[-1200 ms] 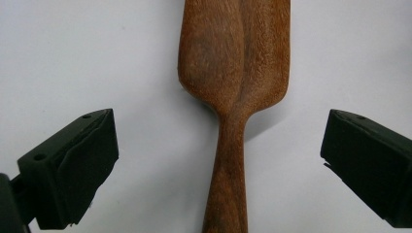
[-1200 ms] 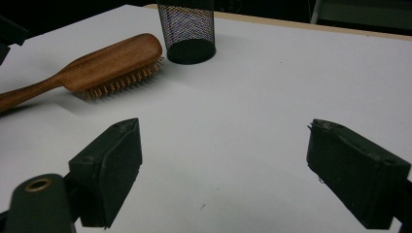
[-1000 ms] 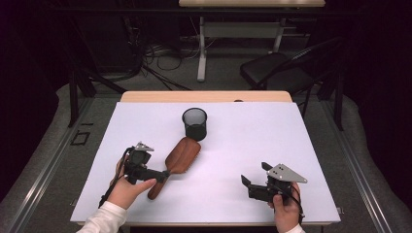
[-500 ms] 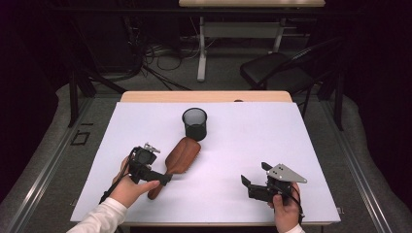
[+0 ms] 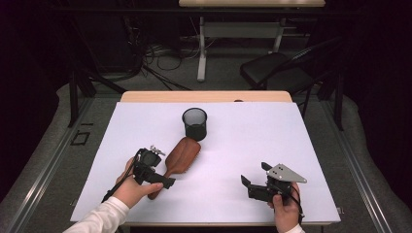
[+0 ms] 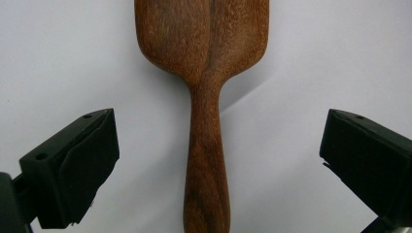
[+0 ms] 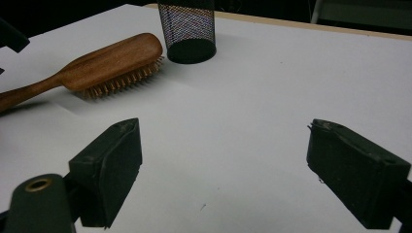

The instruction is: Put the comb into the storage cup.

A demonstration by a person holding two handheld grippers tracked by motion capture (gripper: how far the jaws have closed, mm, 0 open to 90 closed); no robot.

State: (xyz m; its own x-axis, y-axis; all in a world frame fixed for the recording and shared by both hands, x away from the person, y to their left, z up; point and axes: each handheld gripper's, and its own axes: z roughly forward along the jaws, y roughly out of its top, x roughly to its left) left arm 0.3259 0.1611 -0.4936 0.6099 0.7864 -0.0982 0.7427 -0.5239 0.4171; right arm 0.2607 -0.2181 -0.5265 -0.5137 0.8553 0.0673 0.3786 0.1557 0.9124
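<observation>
One wooden hairbrush (image 5: 180, 156), on the white table cover (image 5: 311, 145), bristles down, paddle head almost touching the foot of the black mesh cup (image 5: 195, 123), handle running away from the cup toward the near edge. Probably rigid and moderately light: solid wood, no flex to expect, no real fragility beyond the bristle pins. Polished finish looks smooth, so likely a bit slippery under hard pads; best taken across the narrow handle (image 6: 208, 160), just below the neck where the shaft swells slightly, rather than across the wide head. Bristle side gives an uneven footing, so likely to rock or pivot about the head if lifted from the far end of the handle.

Looks: warm reddish-brown grain, darker streak down the middle of the back, rounded rectangular paddle tapering into a slim shaft; pale pin bristles (image 7: 121, 80) in rows under the head.

Left gripper (image 5: 163, 182) over the handle, jaws spread wide on either side of it, touching nothing, pads (image 6: 87, 170) well clear of the wood. Right gripper (image 5: 250, 185) well apart from the brush, low over bare cover, jaws likewise spread, nothing between them.
</observation>
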